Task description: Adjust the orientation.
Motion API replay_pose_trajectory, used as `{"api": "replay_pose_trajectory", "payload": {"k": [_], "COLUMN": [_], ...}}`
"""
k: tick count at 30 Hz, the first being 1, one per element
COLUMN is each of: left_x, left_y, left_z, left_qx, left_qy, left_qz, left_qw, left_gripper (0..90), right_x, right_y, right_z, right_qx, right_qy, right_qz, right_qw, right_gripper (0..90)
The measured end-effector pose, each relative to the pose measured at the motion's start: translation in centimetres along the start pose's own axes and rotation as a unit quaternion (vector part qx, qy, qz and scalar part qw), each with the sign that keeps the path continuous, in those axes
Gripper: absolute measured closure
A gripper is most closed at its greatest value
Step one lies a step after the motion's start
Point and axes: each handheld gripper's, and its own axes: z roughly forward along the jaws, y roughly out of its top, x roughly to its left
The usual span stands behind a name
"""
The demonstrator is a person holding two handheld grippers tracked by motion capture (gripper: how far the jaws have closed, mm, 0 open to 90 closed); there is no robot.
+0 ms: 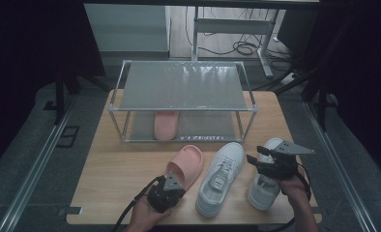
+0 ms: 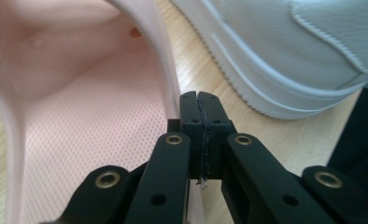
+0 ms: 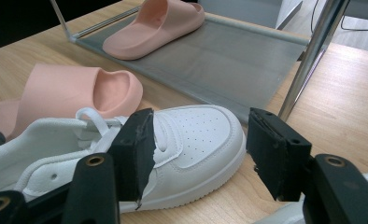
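High view shows a wooden bench (image 1: 111, 179) with a metal rack (image 1: 183, 87) at its far side, one pink slipper (image 1: 165, 124) lying on the rack's lower shelf. Nearer the person, a second slipper (image 1: 186, 164), a white sneaker (image 1: 221, 176) and another sneaker (image 1: 265, 186) lie side by side on the bench. The left hand-held gripper (image 1: 171, 186) sits at the heel end of the near slipper; in the left gripper view its jaws are pressed together at the slipper's side wall (image 2: 166, 60), and whether any of the rim is pinched between them I cannot tell. The right hand-held gripper (image 1: 261, 159) hovers over the right sneaker with its jaws apart and nothing between them.
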Motion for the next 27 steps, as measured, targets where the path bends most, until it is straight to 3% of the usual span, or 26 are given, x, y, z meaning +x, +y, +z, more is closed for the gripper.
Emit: {"api": "replay_pose_trajectory", "payload": {"k": [15, 19, 27], "left_x": [1.2, 1.1, 2.1], "left_y": [-0.3, -0.2, 0.3], "left_z": [-0.5, -0.9, -2.2], "left_qx": [-0.002, -0.012, -0.031], "left_qy": [0.011, 0.003, 0.005], "left_qz": [-0.015, -0.017, -0.036], "left_qw": [0.9998, 0.9998, 0.9989], "left_gripper": [88.5, 86.9, 67.5], "right_x": [0.0, 0.0, 0.0], "right_y": [0.0, 0.0, 0.0], "right_z": [0.0, 0.0, 0.0], "right_qx": [0.000, 0.000, 0.000], "right_qy": [0.000, 0.000, 0.001], "right_qz": [-0.001, 0.000, 0.000], "right_qw": [1.0000, 1.0000, 1.0000], "right_gripper": [42.2, 42.3, 42.2]}}
